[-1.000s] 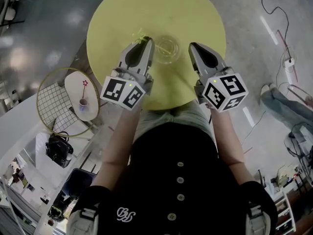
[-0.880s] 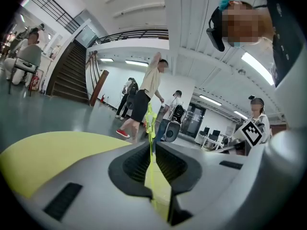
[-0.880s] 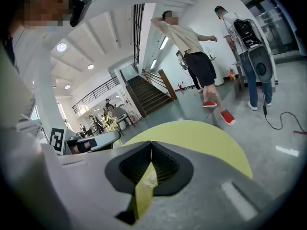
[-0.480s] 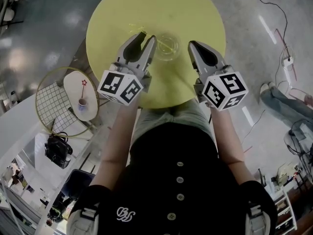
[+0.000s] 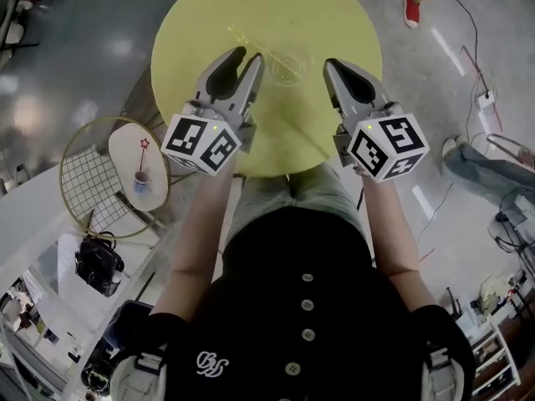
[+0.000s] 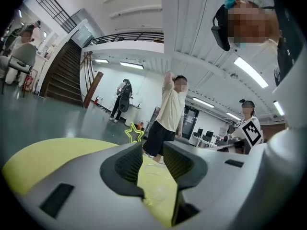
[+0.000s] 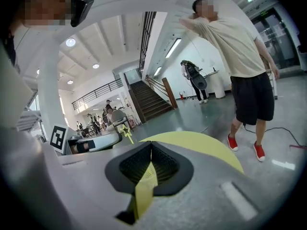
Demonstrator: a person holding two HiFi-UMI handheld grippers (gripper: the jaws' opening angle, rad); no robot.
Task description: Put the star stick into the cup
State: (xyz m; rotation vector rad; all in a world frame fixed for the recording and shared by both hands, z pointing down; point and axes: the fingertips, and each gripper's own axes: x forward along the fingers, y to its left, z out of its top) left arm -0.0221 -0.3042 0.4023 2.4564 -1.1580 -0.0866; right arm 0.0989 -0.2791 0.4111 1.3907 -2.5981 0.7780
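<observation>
Yellow table (image 5: 209,23), head view. The left gripper (image 5: 247,54) had its jaws spread wide, where a second before they were pinched together close by the cup (image 5: 288,61). They had just been opening, and nothing lay between them. The star stick (image 5: 244,38) leaned out of the clear cup toward the far left, its lower end at the cup and clear of both grippers. The right gripper (image 5: 336,65) sat just right of the cup with its jaws together, the same as a second before.

Left gripper view. The ribbed pads stood well apart with only bare table (image 6: 48,162) between them. The cup (image 6: 152,172) showed faintly just beyond the gap. The star stick (image 6: 134,133) showed its outlined yellow star above the table's far edge, touching neither jaw; its shaft was hidden behind the left jaw.

Right gripper view. The jaws met at the tips and clamped nothing; a strip of table showed through the slot below them. The star was small at far left, beside the left gripper (image 7: 91,143).

Judgement: this looked like the release, with the stick left standing in the cup. The task seemed as good as finished. What remained was backing both grippers away without nudging a light, tippy cup.
</observation>
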